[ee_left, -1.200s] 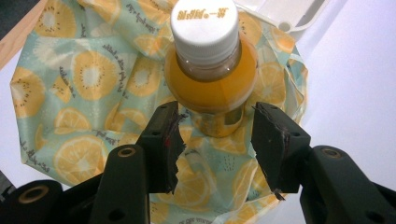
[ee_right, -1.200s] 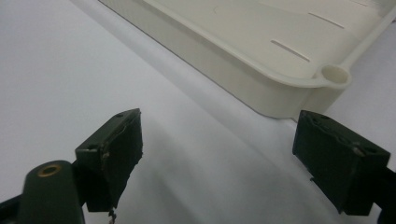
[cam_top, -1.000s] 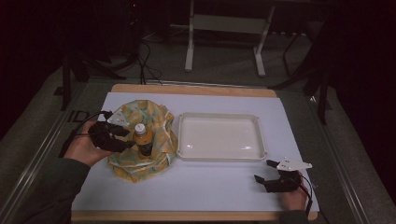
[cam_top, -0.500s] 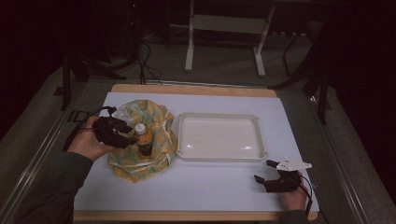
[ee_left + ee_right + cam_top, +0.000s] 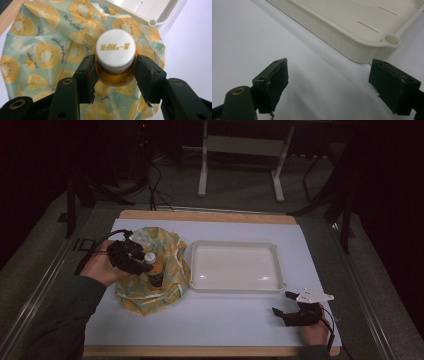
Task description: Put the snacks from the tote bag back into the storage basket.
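Item, in progress: my left claw [image 5: 113, 72] clamped around the neck of the white-capped bottle [image 5: 115, 51], upright on the fruit-print cloth [image 5: 170, 265] beside the empty tray [image 5: 235, 287]; lift and placing outstanding; my right claw [image 5: 328, 85] open, idle.
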{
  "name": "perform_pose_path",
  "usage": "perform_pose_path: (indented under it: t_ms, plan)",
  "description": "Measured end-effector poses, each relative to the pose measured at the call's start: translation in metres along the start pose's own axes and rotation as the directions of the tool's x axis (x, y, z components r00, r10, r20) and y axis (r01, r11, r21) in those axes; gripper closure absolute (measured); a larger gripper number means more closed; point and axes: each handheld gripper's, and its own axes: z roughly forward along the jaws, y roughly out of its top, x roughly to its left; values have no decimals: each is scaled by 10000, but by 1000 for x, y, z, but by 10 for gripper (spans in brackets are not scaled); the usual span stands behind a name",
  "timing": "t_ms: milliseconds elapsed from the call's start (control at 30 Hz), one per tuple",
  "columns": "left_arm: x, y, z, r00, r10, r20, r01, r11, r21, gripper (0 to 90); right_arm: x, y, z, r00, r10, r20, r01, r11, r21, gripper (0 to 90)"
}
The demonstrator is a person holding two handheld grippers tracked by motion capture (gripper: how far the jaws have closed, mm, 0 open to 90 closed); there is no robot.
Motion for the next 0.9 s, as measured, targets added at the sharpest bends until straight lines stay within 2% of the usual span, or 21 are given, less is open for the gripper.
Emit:
perform_pose_path:
  t_ms: [433,900]
  plan:
    - [3,14,0,9998,-44,209,37,9995,316,528,0,0,0,10000,-8,-14,8,10000,19,155]
    - [5,22,1,9993,-167,326,144,9977,668,543,0,0,1,10000,-37,-29,37,10000,41,155]
